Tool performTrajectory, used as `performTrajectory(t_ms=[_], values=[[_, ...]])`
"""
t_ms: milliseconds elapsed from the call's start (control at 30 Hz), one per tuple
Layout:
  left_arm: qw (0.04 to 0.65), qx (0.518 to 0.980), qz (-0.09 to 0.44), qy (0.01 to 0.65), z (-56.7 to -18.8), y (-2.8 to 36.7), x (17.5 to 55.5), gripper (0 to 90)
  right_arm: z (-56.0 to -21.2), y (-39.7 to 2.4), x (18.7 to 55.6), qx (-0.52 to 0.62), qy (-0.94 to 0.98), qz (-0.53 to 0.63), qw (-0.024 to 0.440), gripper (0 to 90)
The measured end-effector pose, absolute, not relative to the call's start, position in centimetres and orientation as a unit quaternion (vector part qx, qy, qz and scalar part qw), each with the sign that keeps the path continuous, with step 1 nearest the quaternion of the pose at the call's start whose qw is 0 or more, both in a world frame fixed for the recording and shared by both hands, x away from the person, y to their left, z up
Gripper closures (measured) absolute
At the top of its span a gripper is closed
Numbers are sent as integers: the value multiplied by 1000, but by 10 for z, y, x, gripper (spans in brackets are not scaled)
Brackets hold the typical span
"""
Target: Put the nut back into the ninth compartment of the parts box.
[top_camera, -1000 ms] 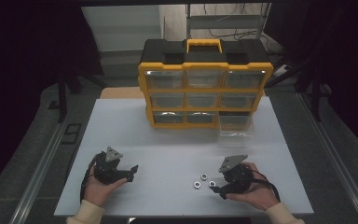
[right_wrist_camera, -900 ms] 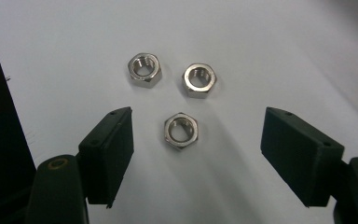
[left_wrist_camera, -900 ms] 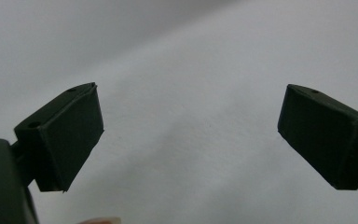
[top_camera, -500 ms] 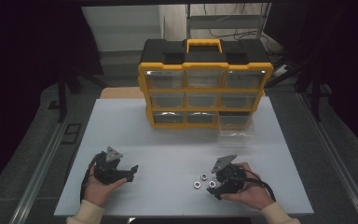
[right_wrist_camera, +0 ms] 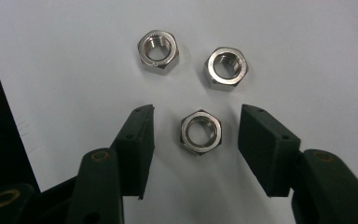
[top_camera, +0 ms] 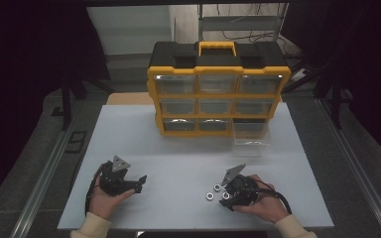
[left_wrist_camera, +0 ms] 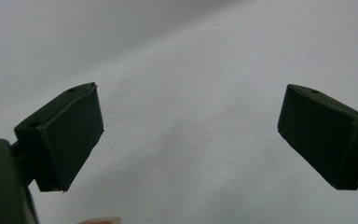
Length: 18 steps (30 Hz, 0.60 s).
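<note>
Nut [right_wrist_camera: 200, 132] flat on table [right_wrist_camera: 307, 56], bore up, btwn half-closed right tongs [right_wrist_camera: 196, 140], pads not touching; left tongs [left_wrist_camera: 191, 135] spread, empty.

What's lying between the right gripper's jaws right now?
One steel hex nut lies flat on the white table inside the right gripper, whose jaws have just been closing, pads not touching it. Under the nut is hidden.

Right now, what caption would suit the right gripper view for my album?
Right gripper, jaws just closing around one steel nut without touching it, two more nuts beyond on the white table.
</note>
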<state>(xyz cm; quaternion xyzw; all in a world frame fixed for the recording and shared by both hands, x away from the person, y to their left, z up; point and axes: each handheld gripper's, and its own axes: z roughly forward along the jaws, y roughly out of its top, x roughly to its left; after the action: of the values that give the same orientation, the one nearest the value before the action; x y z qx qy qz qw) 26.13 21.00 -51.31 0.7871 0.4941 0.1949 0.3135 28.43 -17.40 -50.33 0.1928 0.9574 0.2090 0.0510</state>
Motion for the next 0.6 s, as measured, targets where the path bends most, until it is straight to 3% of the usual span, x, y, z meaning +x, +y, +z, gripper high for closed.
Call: performTrajectory(t_ms=[167, 467, 600], values=[[313, 786, 196, 495, -513, 211, 261, 72, -504, -172, 285, 193, 959, 202, 50, 514], [313, 786, 197, 495, -513, 211, 261, 72, -503, -173, 284, 185, 960, 203, 51, 690], [313, 787, 196, 495, -513, 211, 261, 72, -503, -173, 284, 183, 960, 203, 51, 698]])
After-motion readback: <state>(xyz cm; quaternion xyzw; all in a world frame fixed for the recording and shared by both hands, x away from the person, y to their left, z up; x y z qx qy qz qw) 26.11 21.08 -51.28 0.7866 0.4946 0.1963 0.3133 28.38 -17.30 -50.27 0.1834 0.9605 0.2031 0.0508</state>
